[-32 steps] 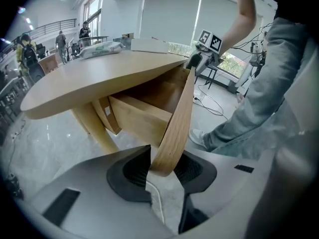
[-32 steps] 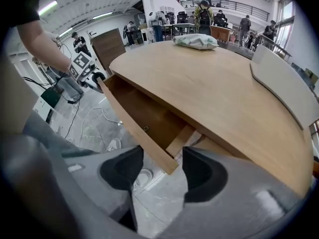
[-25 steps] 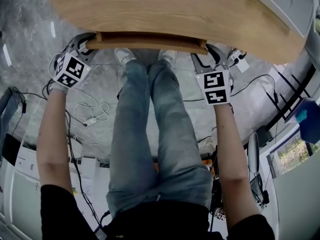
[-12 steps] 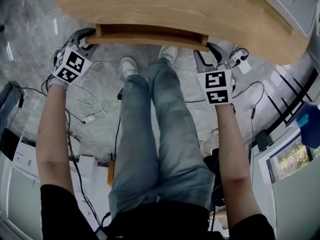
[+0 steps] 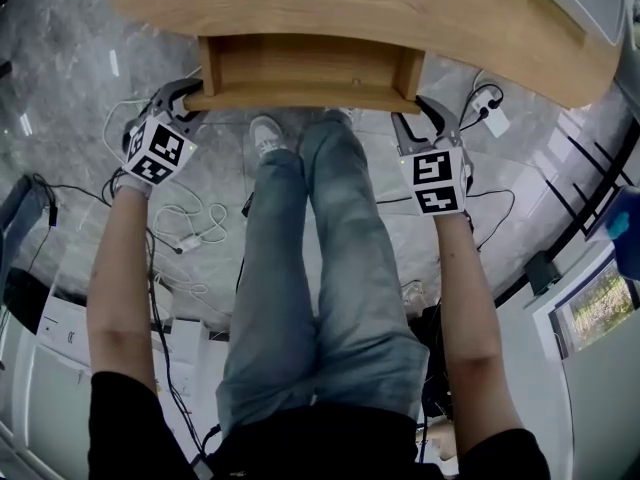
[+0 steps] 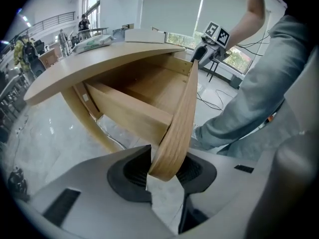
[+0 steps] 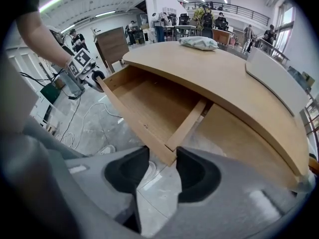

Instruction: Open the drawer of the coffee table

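Now the drawer (image 5: 305,68) is partly out from under the coffee table (image 5: 350,8), its front clamped at one end by the left gripper (image 6: 167,171). The jaws of the right gripper (image 7: 167,161) have just been closing on the other corner. Both ends should be drawn back evenly, lest it jam.

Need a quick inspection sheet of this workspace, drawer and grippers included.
surface: wooden coffee table top, curved edge
job's things: drawer partly out, nothing seen inside
clutter: white bag and white slab on top
grippers: left gripper clamped on drawer front; right gripper jaws just been closing, on its other corner
cables: loose leads on floor
surroundings: people far off
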{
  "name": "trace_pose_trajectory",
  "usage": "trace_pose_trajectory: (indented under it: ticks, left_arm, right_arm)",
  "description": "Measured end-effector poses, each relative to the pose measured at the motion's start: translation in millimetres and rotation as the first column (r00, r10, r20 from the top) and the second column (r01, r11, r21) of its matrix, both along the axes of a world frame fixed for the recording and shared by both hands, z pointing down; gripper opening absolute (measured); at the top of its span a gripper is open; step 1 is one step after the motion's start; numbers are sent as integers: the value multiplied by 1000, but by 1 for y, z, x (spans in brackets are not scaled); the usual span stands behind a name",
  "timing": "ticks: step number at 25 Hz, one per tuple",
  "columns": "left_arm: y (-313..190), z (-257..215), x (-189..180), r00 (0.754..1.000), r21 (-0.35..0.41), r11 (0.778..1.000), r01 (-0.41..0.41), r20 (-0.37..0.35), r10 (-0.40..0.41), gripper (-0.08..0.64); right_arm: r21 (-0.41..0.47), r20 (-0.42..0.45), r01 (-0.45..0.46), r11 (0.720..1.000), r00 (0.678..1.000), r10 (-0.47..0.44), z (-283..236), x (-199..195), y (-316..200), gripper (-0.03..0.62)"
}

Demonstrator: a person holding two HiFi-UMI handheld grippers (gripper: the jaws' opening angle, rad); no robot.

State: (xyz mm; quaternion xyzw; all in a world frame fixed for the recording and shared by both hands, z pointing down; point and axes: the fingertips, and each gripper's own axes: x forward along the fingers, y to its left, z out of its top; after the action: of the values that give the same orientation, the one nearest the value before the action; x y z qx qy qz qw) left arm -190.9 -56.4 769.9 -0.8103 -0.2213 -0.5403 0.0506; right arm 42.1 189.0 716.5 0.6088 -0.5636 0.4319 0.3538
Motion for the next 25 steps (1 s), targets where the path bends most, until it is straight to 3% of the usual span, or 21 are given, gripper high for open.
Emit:
trace_pose_trajectory:
  ticks: [25]
  left_arm:
    - [53, 5, -69, 999, -19, 999, -31, 24, 32, 132]
  right_arm:
    - [-68, -10, 20, 997, 1000, -21, 4, -68, 53, 163]
